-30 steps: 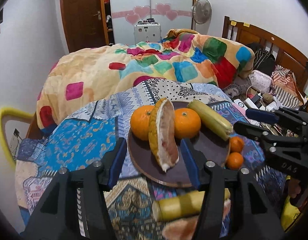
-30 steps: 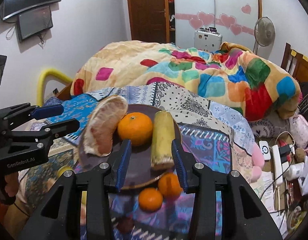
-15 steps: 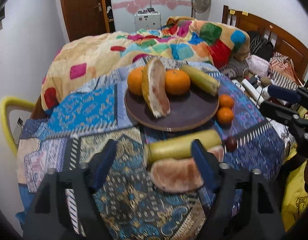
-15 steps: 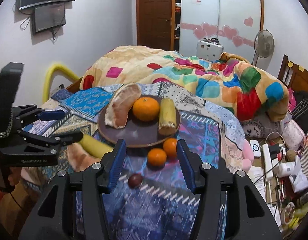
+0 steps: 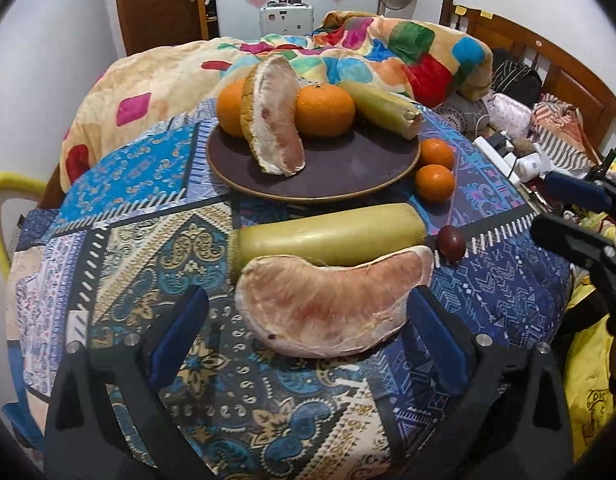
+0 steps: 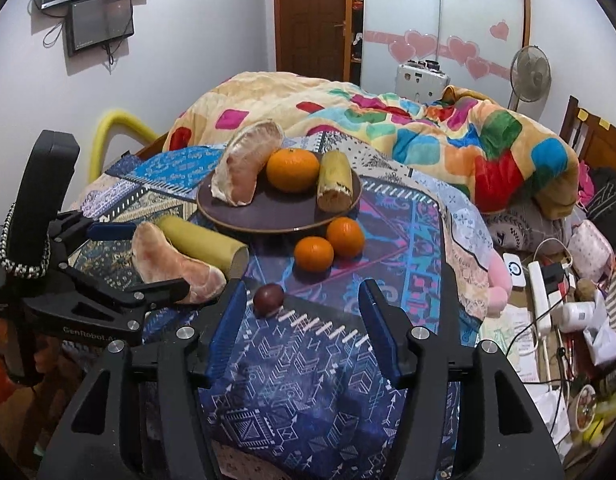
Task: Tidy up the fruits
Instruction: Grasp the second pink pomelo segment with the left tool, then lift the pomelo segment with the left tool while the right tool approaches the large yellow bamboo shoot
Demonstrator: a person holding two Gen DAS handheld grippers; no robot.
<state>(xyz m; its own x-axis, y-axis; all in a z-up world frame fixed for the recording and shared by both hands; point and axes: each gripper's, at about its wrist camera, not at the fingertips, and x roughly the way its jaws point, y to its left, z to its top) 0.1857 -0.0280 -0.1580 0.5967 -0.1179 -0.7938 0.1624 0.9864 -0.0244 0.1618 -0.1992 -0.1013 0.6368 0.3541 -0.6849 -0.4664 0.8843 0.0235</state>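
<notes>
Left wrist view: left hand-held gripper (image 5: 306, 334) is spread wide, empty, its fingers flanking the loose pomelo wedge (image 5: 331, 304) on the patterned bench cloth (image 5: 120, 248). The wedge lies flat, touching the green stalk (image 5: 327, 232) just behind it. Plate (image 5: 347, 176) beyond already holds an upright wedge (image 5: 276, 116), two oranges (image 5: 324, 105) and another stalk (image 5: 381, 109); its bare front is the free spot. My read: the wedge is the next pick. It looks soft and the membrane will tear, so close gently across the thick middle, not the thin tips, and lift clear of the stalk first so it doesn't roll. Right wrist view: right hand-held gripper (image 6: 302, 328) is also spread and empty, low over the cloth, with the small dark fruit (image 6: 268, 299) just inside its left finger. Two small oranges (image 6: 313, 254) sit touching each other beside the plate rim (image 6: 276, 228). Left gripper (image 6: 140, 264) shows at the wedge (image 6: 176, 260). Keep the right one back until the left clears; the two pick zones are near each other.
</notes>
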